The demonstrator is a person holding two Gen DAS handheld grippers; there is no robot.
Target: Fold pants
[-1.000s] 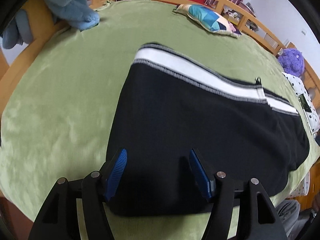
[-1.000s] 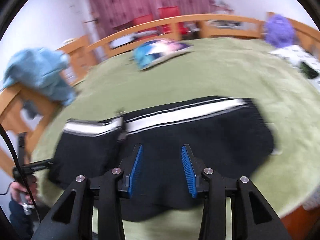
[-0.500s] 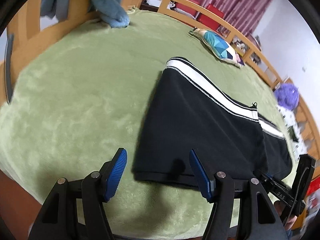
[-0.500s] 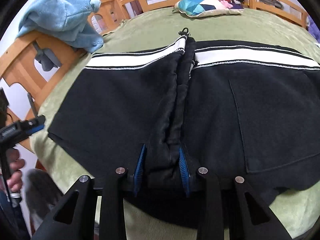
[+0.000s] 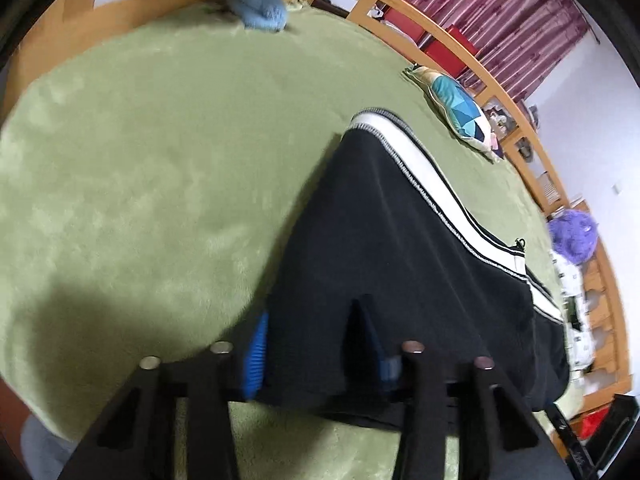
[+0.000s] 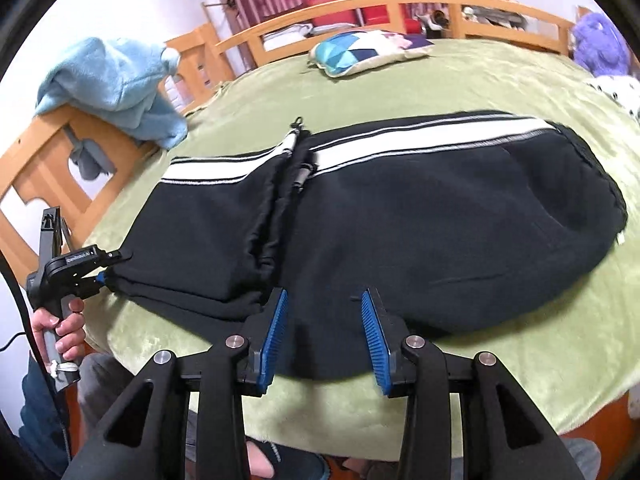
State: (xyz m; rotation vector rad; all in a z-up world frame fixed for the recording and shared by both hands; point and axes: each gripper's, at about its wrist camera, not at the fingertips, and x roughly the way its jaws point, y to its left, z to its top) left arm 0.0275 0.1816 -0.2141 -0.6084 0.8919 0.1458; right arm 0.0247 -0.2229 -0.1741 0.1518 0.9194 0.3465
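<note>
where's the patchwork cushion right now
The blue-and-cream patchwork cushion lies at the far edge of the green blanket, against the wooden rail, beyond the black pants in the right wrist view.

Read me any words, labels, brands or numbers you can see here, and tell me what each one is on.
White print on a label on the body of the left gripper, whose jaws are closing with the hem of the pants between them: too small and blurred to read.
Nothing else: no text shows on the pants or the cushion.
</note>
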